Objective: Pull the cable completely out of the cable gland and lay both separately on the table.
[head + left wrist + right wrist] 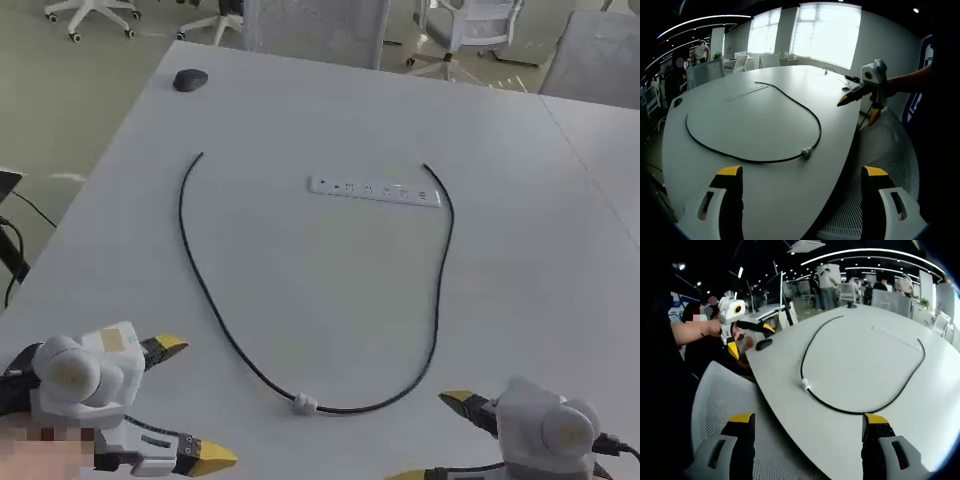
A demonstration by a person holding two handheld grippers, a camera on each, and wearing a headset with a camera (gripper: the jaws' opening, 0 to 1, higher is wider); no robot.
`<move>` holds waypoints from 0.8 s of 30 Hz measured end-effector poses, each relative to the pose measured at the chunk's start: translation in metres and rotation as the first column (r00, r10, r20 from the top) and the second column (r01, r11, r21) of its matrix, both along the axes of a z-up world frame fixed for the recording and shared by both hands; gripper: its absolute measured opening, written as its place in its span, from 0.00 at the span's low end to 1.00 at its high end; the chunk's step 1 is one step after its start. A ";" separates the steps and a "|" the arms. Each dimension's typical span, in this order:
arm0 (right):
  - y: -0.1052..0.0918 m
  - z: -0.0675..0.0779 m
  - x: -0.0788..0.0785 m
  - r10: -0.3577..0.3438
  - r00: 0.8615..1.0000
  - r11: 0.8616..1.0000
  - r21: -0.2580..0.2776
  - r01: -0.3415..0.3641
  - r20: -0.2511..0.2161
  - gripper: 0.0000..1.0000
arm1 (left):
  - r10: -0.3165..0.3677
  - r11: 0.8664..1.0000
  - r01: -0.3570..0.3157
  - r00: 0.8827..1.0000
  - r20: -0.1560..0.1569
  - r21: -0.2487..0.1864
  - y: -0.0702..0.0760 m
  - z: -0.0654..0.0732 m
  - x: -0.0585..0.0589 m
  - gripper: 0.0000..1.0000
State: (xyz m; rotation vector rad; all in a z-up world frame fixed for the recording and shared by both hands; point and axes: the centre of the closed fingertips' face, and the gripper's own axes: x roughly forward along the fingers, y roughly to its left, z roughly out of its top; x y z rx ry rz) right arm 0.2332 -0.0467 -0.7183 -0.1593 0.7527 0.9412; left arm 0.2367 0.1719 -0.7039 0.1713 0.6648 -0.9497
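**While the gland sits on the cable, both grippers wait open at the near edge**

Because the cable gland rests at the bottom of the cable's long U, it lies ahead of and between the two tools. It is close to the table's near edge. The left gripper hangs to its left and the right gripper to its right. Both have their jaws spread wide and hold nothing. Neither looks clearly nearer; the left gripper view has the gland almost centred between its own jaws.

At the gland the cable runs across the person, left to right, then bends away on both sides. So a pull probably goes sideways along that line, one tool pinning the small white body while the other draws the black cord.

Both legs are long, and the right end stops just beside the power strip. The mouse sits well apart at the far corner. Bare tabletop inside the loop and on either side leaves room to lay the pieces apart. The near edge is the risk, since the gland could slip off it.
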 end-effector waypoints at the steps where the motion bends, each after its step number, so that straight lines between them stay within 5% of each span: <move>1: -0.001 0.000 0.000 -0.001 1.000 1.000 -0.003 0.001 0.002 0.91 | 0.001 1.000 -0.001 1.000 0.000 -0.001 0.000 0.000 0.000 0.99; 16: -0.006 -0.001 -0.006 -0.025 1.000 1.000 0.000 0.025 -0.004 0.92 | 0.013 1.000 -0.013 1.000 -0.001 -0.010 0.002 0.002 0.001 0.99; 24: -0.008 0.001 0.005 -0.021 1.000 1.000 -0.005 0.021 -0.002 0.89 | 0.030 0.999 -0.030 1.000 0.002 -0.012 0.000 0.004 0.003 0.99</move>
